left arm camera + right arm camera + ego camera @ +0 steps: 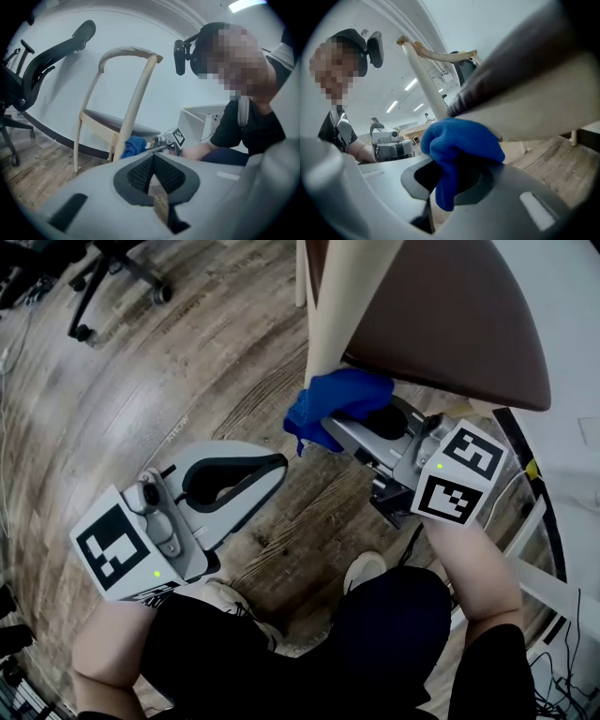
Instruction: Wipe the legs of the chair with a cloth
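A wooden chair with a brown seat (450, 324) and pale legs stands at the top right. My right gripper (330, 430) is shut on a blue cloth (339, 401), which presses against the pale front leg (339, 315) just under the seat. In the right gripper view the cloth (459, 145) bulges out of the jaws and hides the tips, under the seat's edge (534, 93). My left gripper (276, 469) hovers lower left of the leg, shut with nothing in it. The left gripper view shows its tips (152, 153) meeting, with the chair (117, 123) and the cloth (134, 146) beyond.
A black office chair's wheeled base (112, 277) stands on the wood floor at the top left; it also shows in the left gripper view as an office chair (42, 65). White furniture (562, 381) and cables (553, 652) are at the right. The person's shoe (363, 568) is below the grippers.
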